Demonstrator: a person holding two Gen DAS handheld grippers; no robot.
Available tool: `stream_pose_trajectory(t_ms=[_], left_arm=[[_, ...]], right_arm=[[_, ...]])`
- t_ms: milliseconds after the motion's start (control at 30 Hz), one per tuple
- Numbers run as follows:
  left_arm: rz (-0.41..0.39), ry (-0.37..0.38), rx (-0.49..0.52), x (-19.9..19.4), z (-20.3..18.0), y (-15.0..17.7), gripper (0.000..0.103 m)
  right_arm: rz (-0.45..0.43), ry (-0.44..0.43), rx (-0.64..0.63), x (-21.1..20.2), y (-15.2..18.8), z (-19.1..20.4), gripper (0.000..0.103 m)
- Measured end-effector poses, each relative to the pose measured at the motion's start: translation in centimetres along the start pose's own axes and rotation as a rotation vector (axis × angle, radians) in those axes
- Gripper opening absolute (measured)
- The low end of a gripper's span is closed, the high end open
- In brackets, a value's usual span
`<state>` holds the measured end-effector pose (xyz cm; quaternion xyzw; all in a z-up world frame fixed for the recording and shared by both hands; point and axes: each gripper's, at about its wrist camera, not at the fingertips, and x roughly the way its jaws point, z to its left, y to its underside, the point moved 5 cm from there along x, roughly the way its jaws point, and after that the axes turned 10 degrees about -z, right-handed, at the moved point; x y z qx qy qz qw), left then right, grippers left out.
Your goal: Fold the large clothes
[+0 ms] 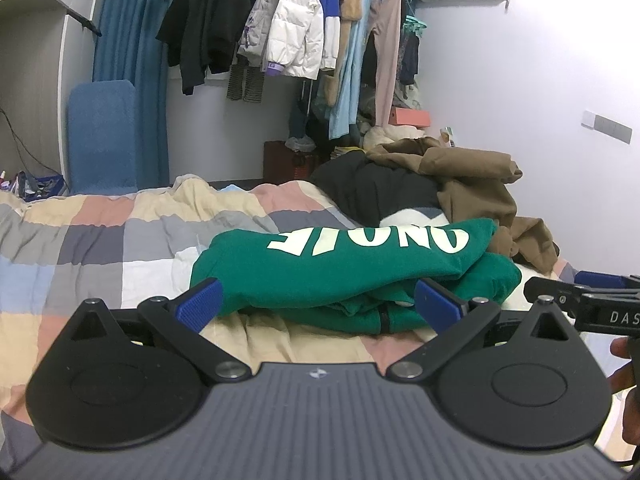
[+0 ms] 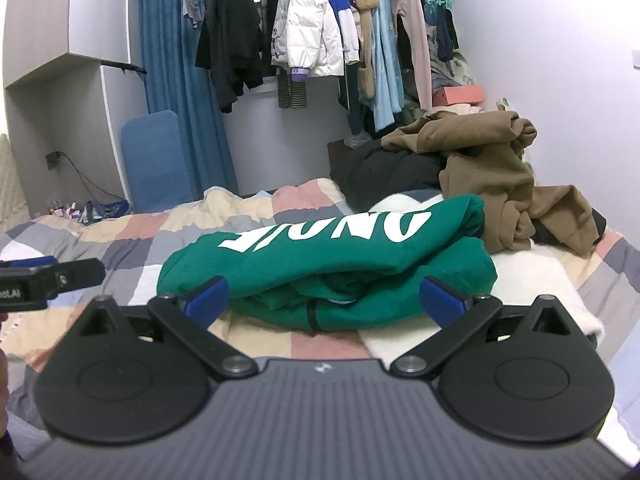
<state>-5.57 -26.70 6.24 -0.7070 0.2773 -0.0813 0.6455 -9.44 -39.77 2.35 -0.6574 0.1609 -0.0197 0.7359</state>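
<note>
A green sweatshirt with white letters lies folded in a thick bundle on the checked quilt; it also shows in the right wrist view. My left gripper is open and empty, its blue pads just in front of the bundle's near edge. My right gripper is open and empty too, jaws wide at the bundle's near edge. Each gripper's side shows at the edge of the other's view.
A brown garment and a black one lie piled behind the sweatshirt, with a white fleece to the right. Hung clothes, a blue curtain and a blue chair stand beyond the bed.
</note>
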Motion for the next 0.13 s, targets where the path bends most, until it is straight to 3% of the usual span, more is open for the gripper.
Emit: stream_pose_trajectory(t_ms=[133], left_arm=[[-0.006,-0.005,0.009,-0.18,-0.13,-0.07,0.103]], right_arm=[[0.000,-0.005,-0.006,-0.13,-0.07,0.10,0.103]])
